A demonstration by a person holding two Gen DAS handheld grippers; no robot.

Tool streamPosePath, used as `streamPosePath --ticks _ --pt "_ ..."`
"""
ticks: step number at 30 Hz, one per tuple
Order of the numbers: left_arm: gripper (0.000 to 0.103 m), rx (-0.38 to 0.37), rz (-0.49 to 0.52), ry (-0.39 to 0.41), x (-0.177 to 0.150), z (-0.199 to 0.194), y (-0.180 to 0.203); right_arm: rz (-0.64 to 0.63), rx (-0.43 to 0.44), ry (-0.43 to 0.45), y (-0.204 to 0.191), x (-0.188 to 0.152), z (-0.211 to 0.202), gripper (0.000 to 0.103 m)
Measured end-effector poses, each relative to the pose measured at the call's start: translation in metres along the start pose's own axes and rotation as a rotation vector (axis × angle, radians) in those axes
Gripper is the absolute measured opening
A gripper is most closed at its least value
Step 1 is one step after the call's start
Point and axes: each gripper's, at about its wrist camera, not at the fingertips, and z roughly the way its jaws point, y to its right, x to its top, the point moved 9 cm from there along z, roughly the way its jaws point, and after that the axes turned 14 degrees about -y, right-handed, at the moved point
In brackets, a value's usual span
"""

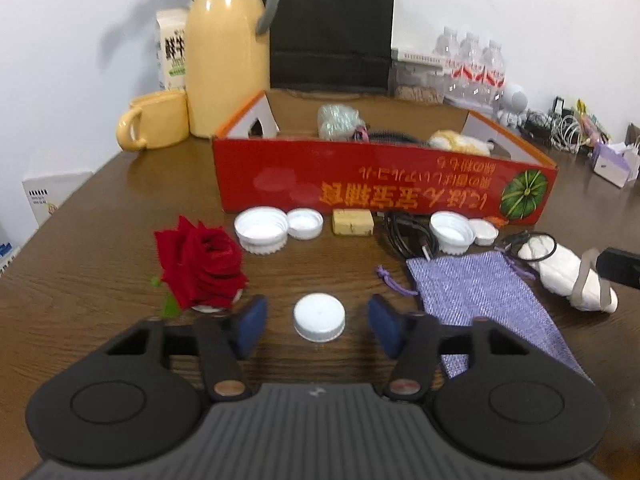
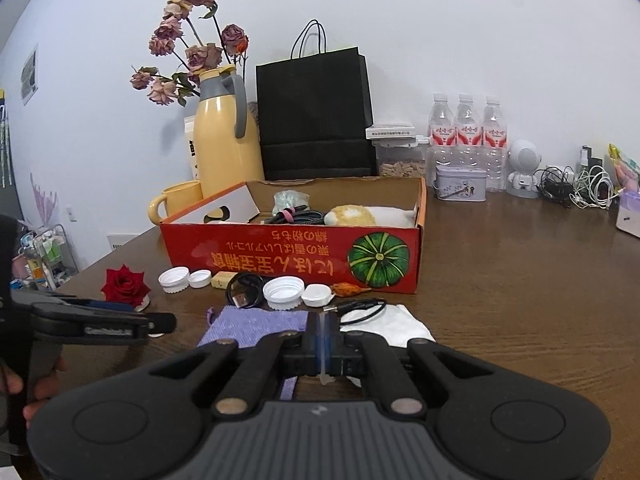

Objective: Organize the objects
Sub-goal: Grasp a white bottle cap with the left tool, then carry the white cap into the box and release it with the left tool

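Observation:
My left gripper (image 1: 318,320) is open, low over the brown table, with a white bottle cap (image 1: 319,317) lying between its blue pads, untouched. A red rose (image 1: 200,264) lies just left of it. The red cardboard box (image 1: 384,184) stands behind, holding a plush toy, cables and a wrapped item. Several white caps (image 1: 261,229) and a small yellow block (image 1: 353,222) lie along its front. My right gripper (image 2: 322,336) is shut, with a thin clear strip showing between its fingers; I cannot tell what it is. It hovers over the purple pouch (image 2: 256,326) and white cloth (image 2: 396,326).
A yellow thermos (image 2: 224,140), yellow mug (image 2: 176,200), black paper bag (image 2: 316,116), water bottles (image 2: 466,132) and a tin (image 2: 460,184) stand at the back. Black cables (image 2: 244,290) lie by the box. The left gripper's side shows in the right wrist view (image 2: 92,324).

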Motion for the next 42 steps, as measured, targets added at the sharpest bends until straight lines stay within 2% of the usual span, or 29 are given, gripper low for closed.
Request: streamPosePath --ticks 1,3,4,8,13,20,26,34,42 --pt "0.046 0.012 0.005 0.005 0.0 0.001 0.001 -0.001 0.002 0.001 0.0 0.001 0.001 0.001" --pt "0.03 0.023 0.012 0.011 -0.001 0.001 0.001 -0.004 0.005 0.001 -0.002 0.002 0.003 0.001" --pt "0.029 0.011 0.012 0.012 -0.001 0.0 0.001 -0.006 0.008 0.001 -0.002 0.003 0.004 0.001" --pt "0.029 0.002 0.02 0.022 0.002 -0.003 0.002 -0.009 0.014 0.001 -0.003 0.005 0.007 0.001" --pt "0.029 -0.031 0.019 0.1 0.019 -0.024 0.007 -0.025 0.02 0.02 -0.006 0.016 0.005 0.001" --pt "0.029 -0.049 0.023 0.228 0.077 -0.048 0.019 -0.084 0.022 0.093 -0.022 0.06 0.005 0.001" --pt "0.029 -0.049 0.02 0.318 0.127 -0.046 0.026 -0.121 0.019 0.137 -0.034 0.108 0.026 0.001" --pt "0.029 -0.054 -0.042 0.329 0.17 -0.009 0.023 -0.102 0.025 0.134 -0.032 0.153 0.078 0.001" --pt "0.029 -0.036 -0.054 0.26 0.177 0.035 0.013 -0.067 0.023 0.059 -0.015 0.144 0.128 0.001"
